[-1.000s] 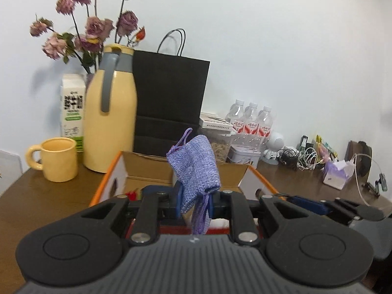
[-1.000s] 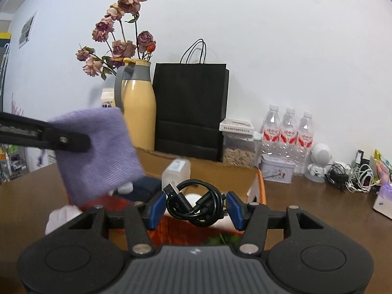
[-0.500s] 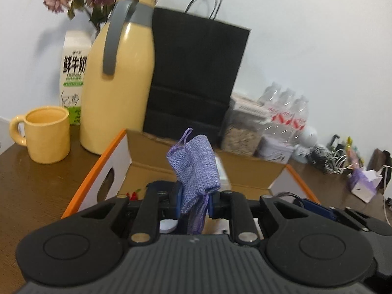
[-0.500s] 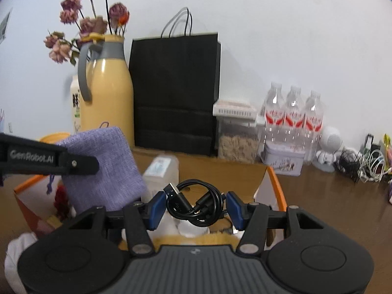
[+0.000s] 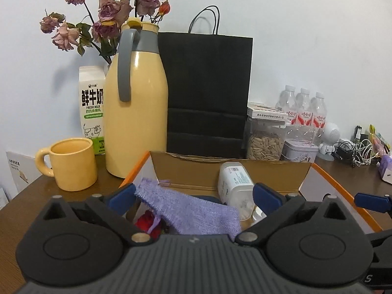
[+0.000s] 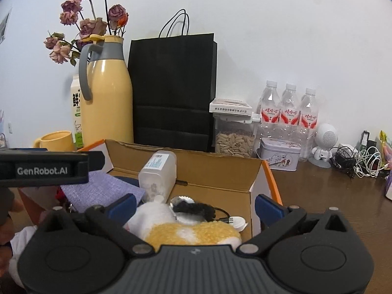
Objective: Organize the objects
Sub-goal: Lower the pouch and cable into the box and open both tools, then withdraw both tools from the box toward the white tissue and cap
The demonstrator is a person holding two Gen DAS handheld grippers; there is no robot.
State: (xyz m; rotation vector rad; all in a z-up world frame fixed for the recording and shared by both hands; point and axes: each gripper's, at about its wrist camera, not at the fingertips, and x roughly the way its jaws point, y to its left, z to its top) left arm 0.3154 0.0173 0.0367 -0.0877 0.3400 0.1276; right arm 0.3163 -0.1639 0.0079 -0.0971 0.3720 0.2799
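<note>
Purple cloth lies loose in the cardboard box at lower centre, between the left gripper jaws, just spread wide. Right gripper, likewise just spread, hangs above the black cable inside.

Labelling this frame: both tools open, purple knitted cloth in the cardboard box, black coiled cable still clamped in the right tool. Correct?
Not the cable: the right wrist view shows the black coiled cable lying in the cardboard box, right tool open.
</note>
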